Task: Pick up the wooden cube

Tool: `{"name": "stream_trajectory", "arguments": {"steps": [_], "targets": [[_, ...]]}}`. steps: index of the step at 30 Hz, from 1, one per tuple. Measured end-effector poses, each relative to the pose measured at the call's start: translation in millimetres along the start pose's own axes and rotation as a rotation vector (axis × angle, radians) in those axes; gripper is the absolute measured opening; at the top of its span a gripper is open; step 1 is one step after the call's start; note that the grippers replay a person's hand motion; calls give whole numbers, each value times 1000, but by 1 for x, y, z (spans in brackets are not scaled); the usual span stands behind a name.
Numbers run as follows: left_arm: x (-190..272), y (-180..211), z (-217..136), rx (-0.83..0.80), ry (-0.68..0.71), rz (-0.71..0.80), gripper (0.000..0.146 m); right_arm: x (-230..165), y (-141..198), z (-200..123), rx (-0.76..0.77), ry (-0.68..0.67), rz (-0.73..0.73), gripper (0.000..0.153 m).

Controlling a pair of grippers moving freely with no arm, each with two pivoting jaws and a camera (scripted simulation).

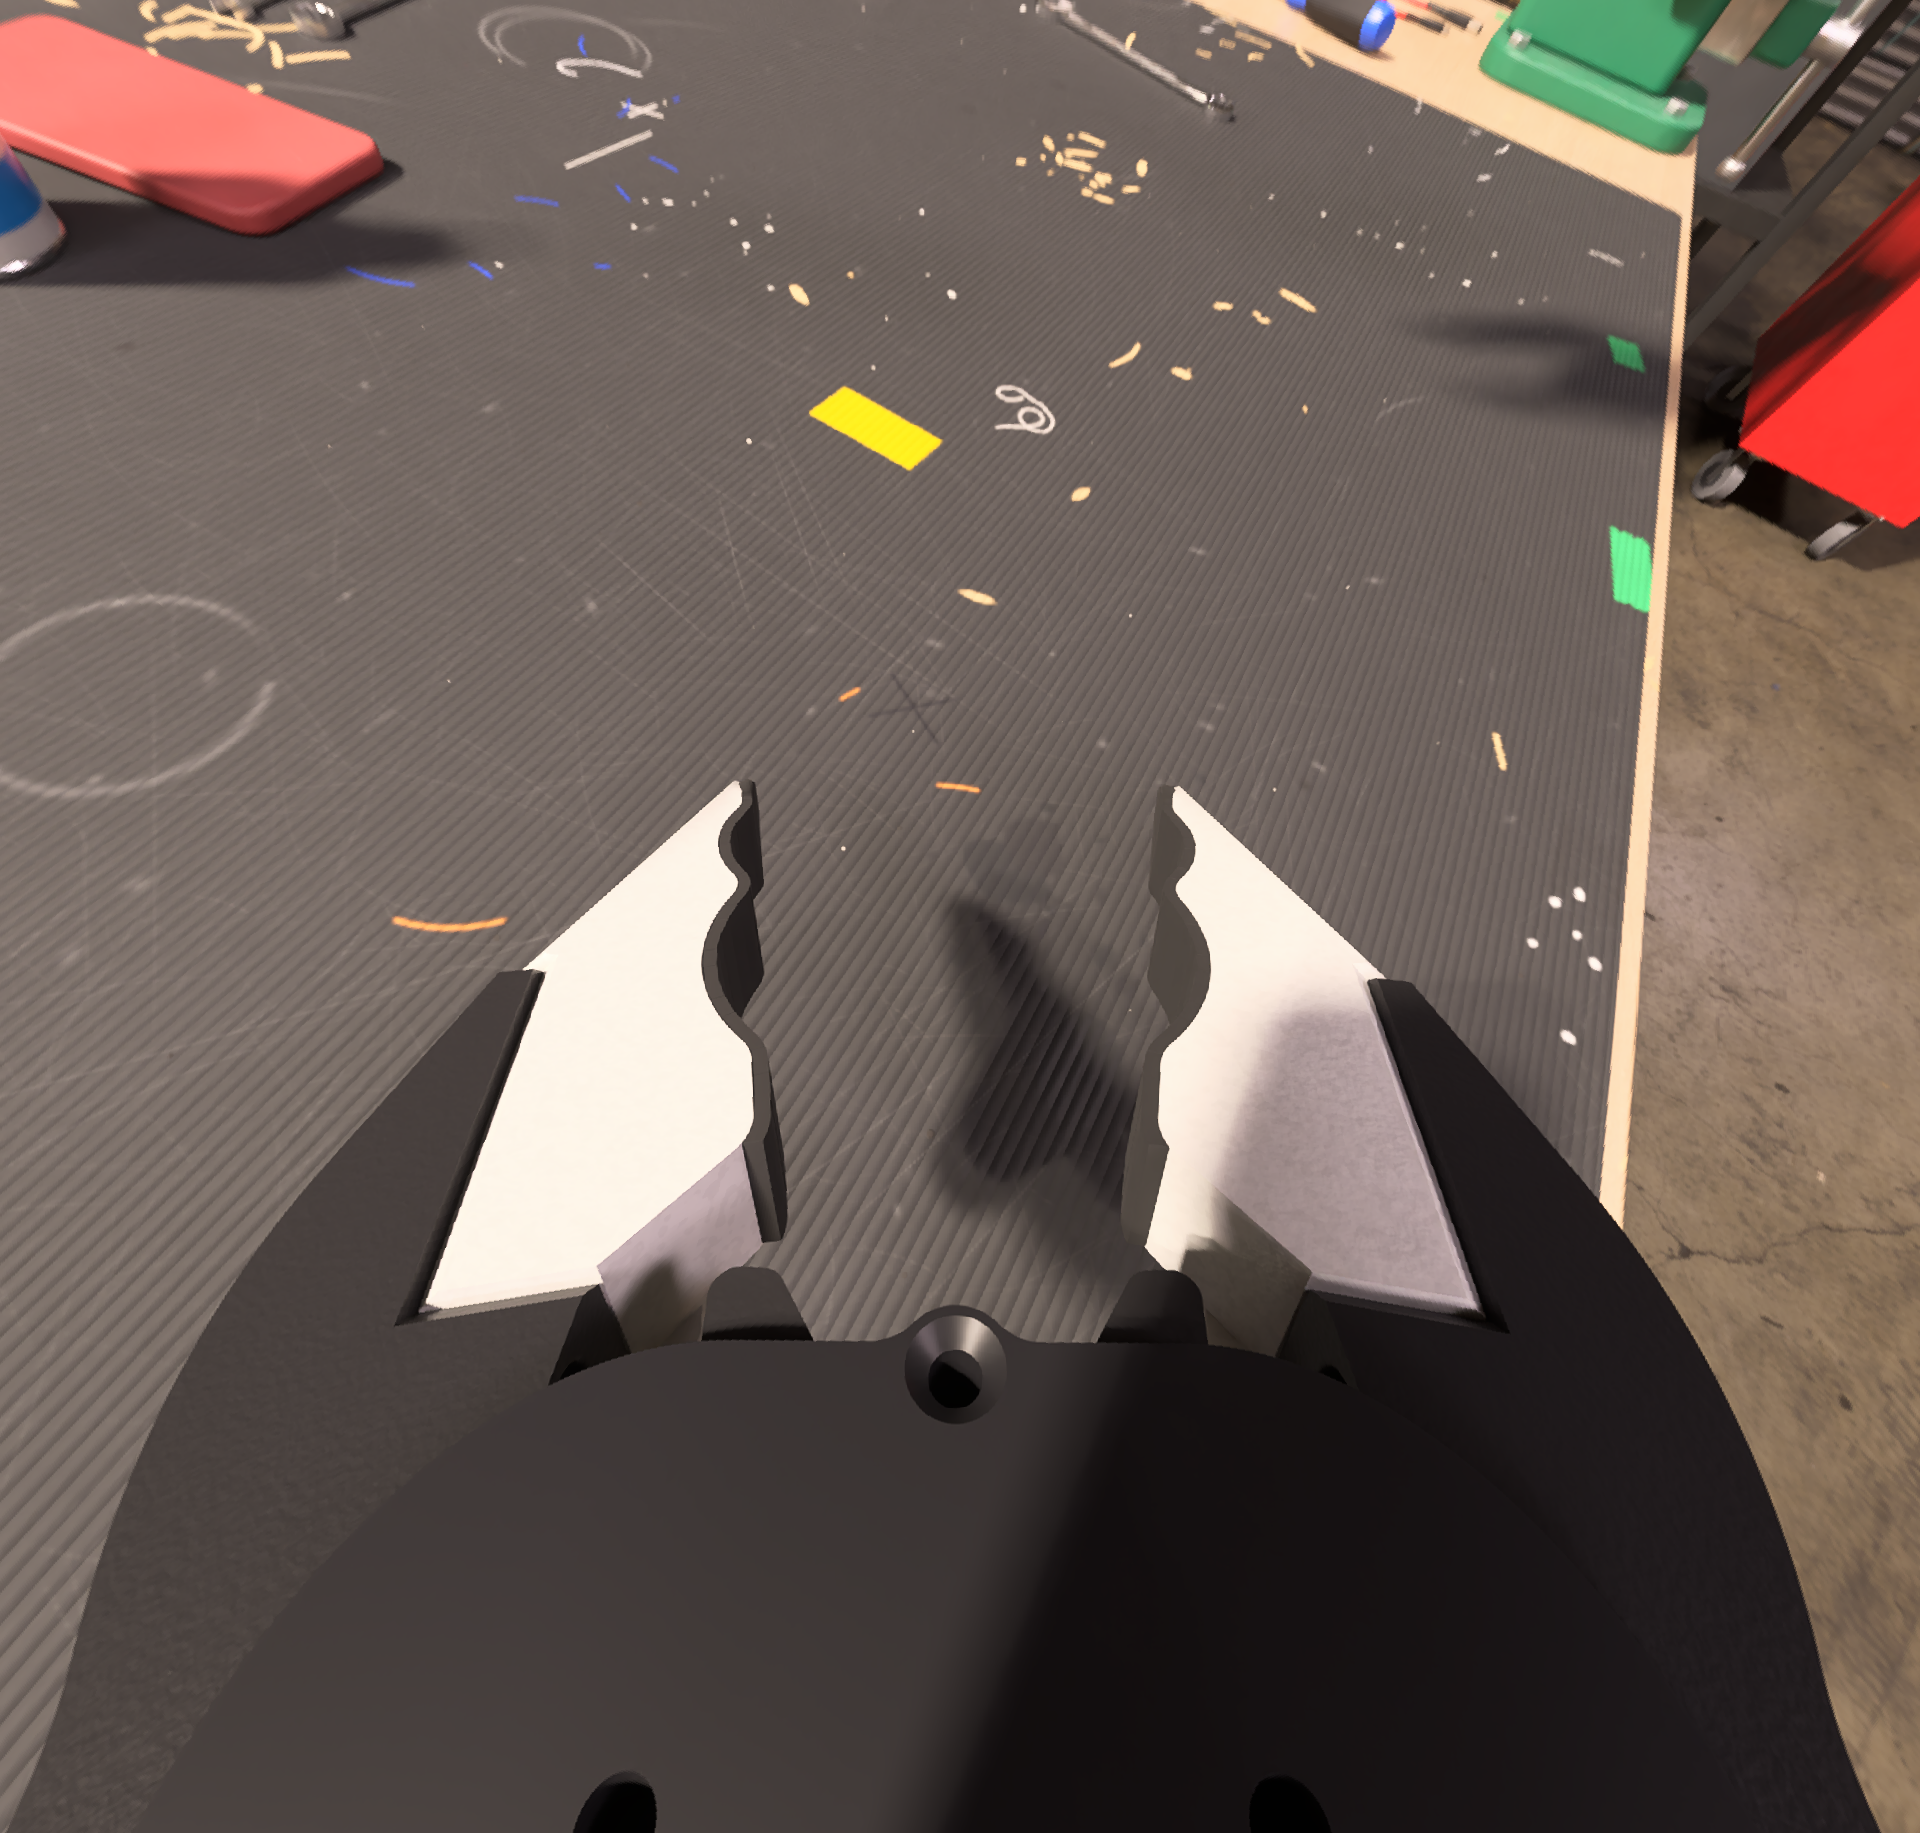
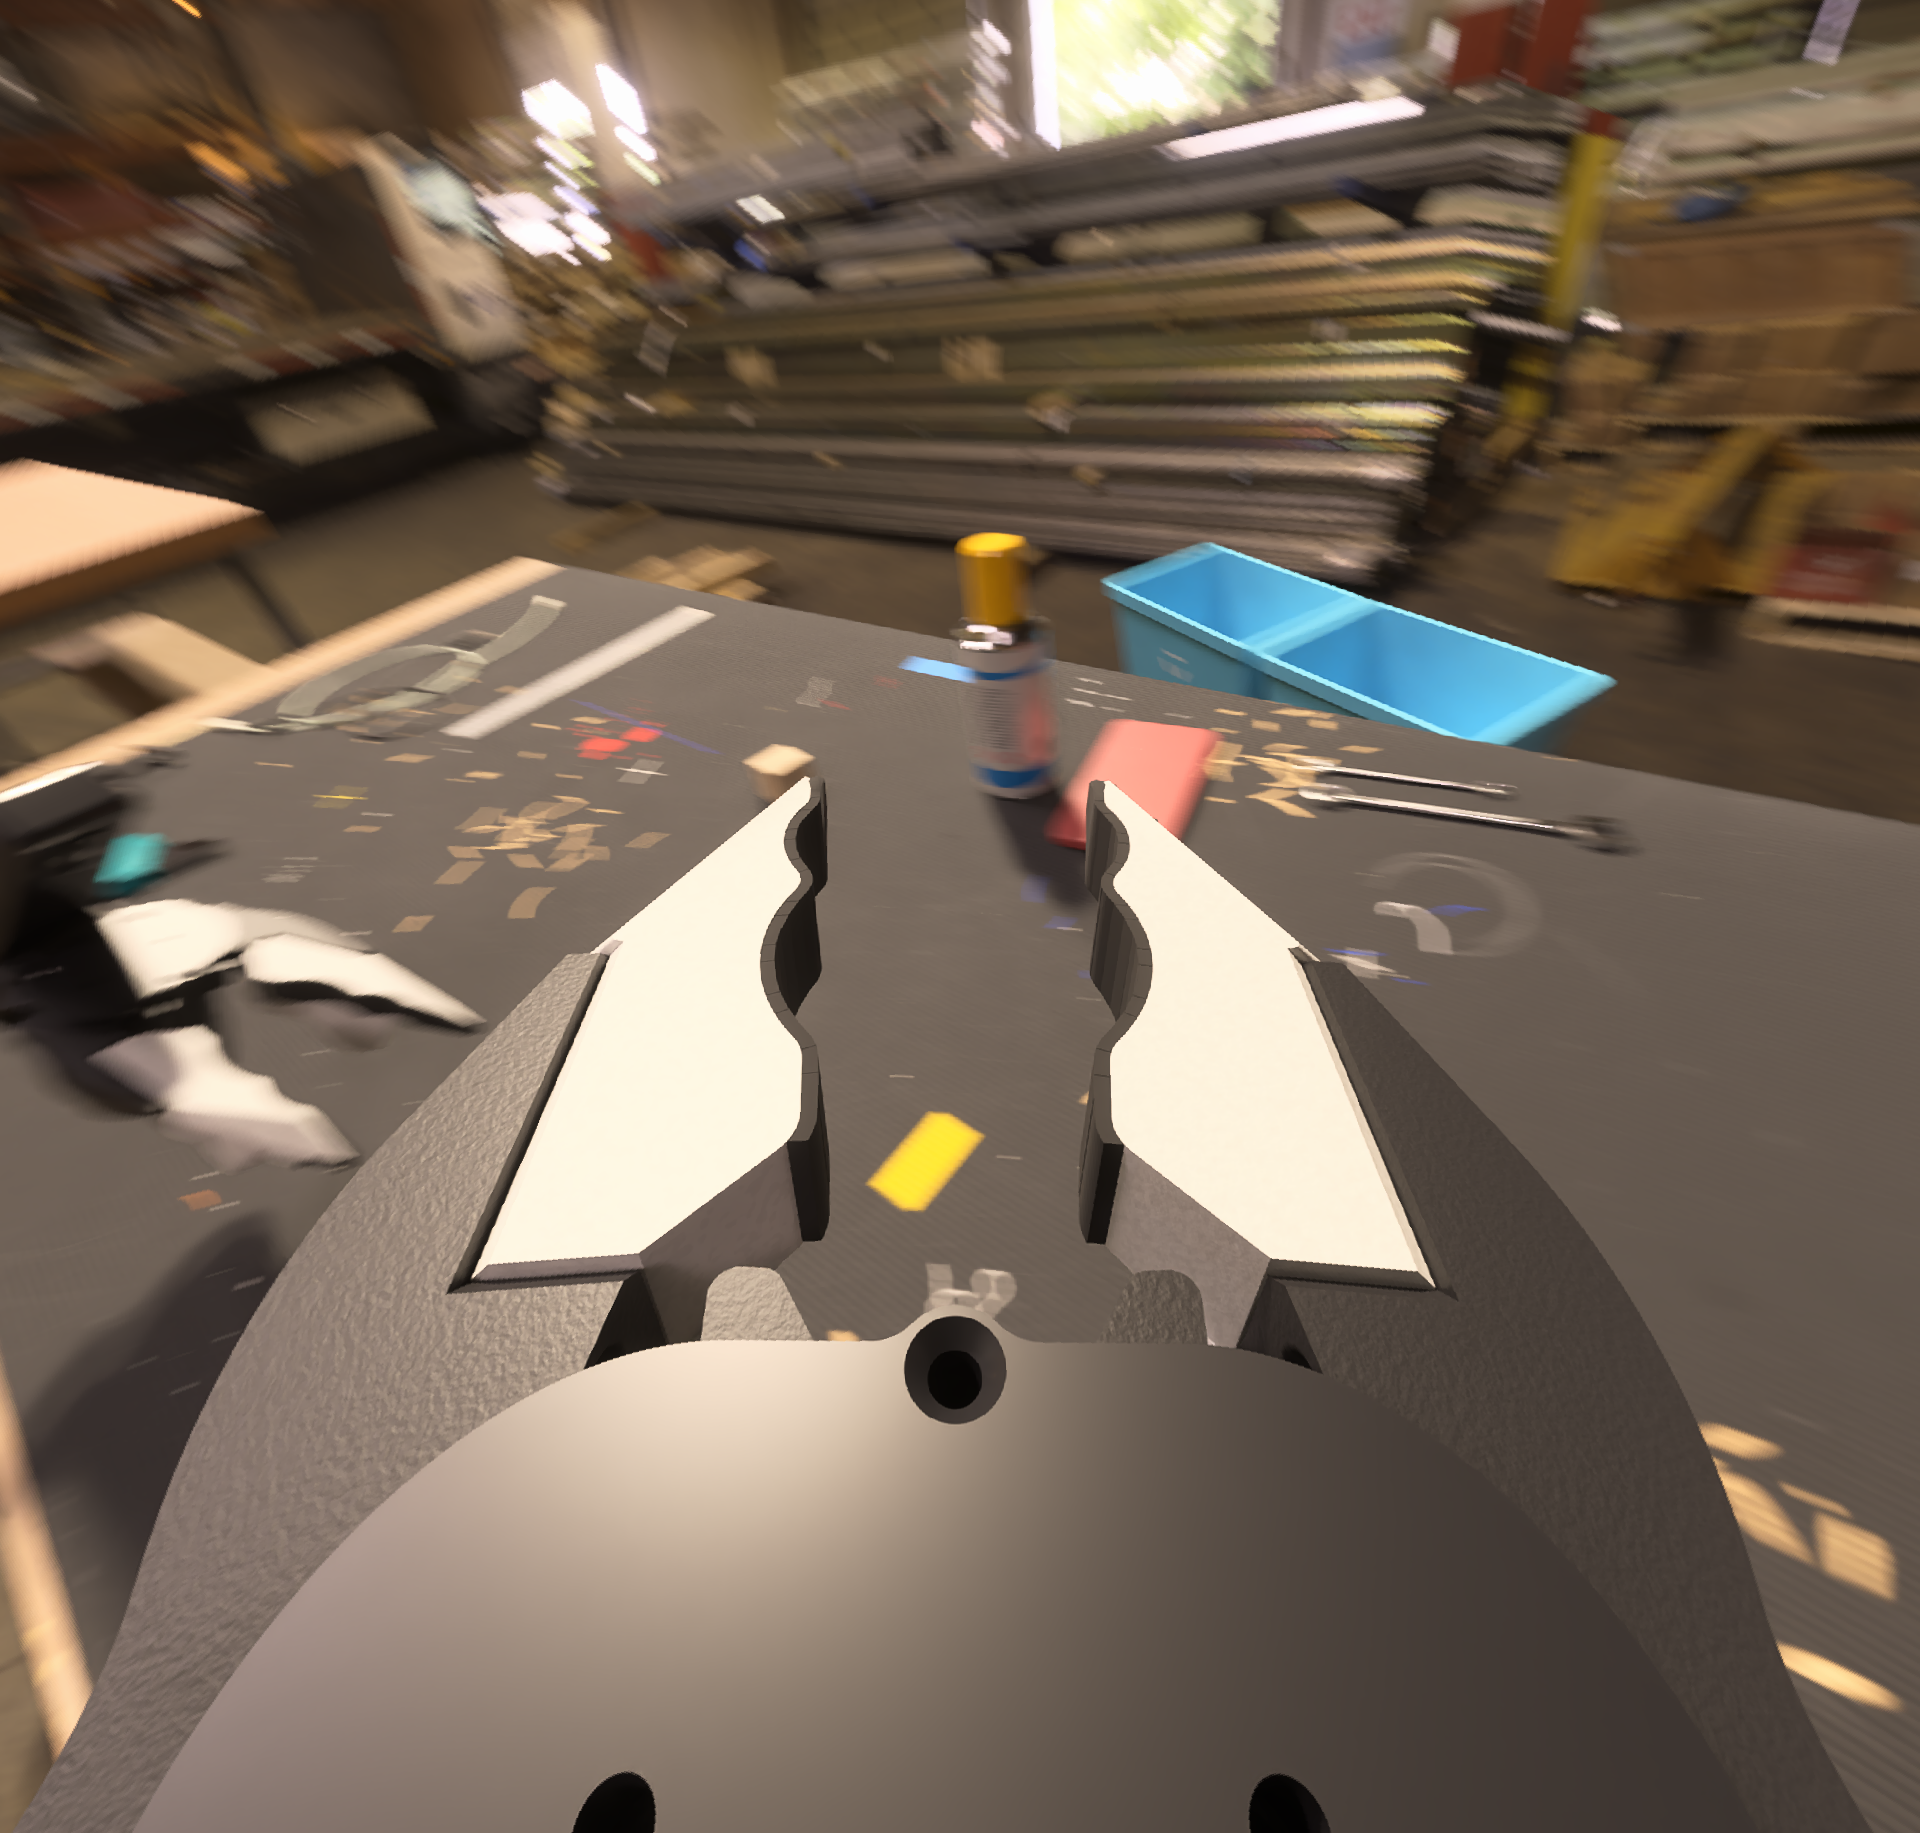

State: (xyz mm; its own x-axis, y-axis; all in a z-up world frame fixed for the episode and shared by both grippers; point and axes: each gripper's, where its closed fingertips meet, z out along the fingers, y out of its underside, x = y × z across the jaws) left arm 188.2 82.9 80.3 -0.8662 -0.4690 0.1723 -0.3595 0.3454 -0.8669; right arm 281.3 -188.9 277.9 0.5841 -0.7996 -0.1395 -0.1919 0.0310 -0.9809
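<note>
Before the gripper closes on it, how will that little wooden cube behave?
The wooden cube looks small and solid, so probably light and stiff. It sits flat on the mat, so it should slide rather than roll. The spray can nearby looks tall and narrow and could tip if bumped.

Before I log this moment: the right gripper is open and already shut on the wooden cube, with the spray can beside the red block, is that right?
Not quite: the right gripper is open and empty. The right wrist view shows the wooden cube resting on the mat beyond its fingertips. The spray can does stand beside the red block.
</note>
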Motion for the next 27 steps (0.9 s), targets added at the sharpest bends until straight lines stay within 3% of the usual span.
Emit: {"name": "stream_trajectory", "arguments": {"steps": [2, 4, 7, 10, 15, 19, 22, 27], "targets": [[0, -4, -3, 20, -1, -2, 75, -45, 37, -4, 63, -90, 19, 51], [-2, -12, -9, 44, -16, -3, 73, -70, 87, -6, -1, -86, -10, 53], [-14, -25, -20, 79, -66, 5, 73, -78, 141, -9, -55, -25, -58, 53], [-42, -32, -34, 53, -146, -53, 72, -76, 171, -13, -84, 32, -51, 52], [-108, -53, -65, 31, -209, -327, 68, -81, 187, -11, -132, 15, -69, 51], [-178, -61, -70, -110, -390, -431, 67, -82, 189, -11, -141, 16, -93, 51], [-229, -64, -57, -232, -520, -488, 60, -83, 191, -12, -171, 16, -107, 51], [-286, -63, -14, -435, -555, -570, 59, -85, 199, -10, -209, 5, -102, 50]]}}
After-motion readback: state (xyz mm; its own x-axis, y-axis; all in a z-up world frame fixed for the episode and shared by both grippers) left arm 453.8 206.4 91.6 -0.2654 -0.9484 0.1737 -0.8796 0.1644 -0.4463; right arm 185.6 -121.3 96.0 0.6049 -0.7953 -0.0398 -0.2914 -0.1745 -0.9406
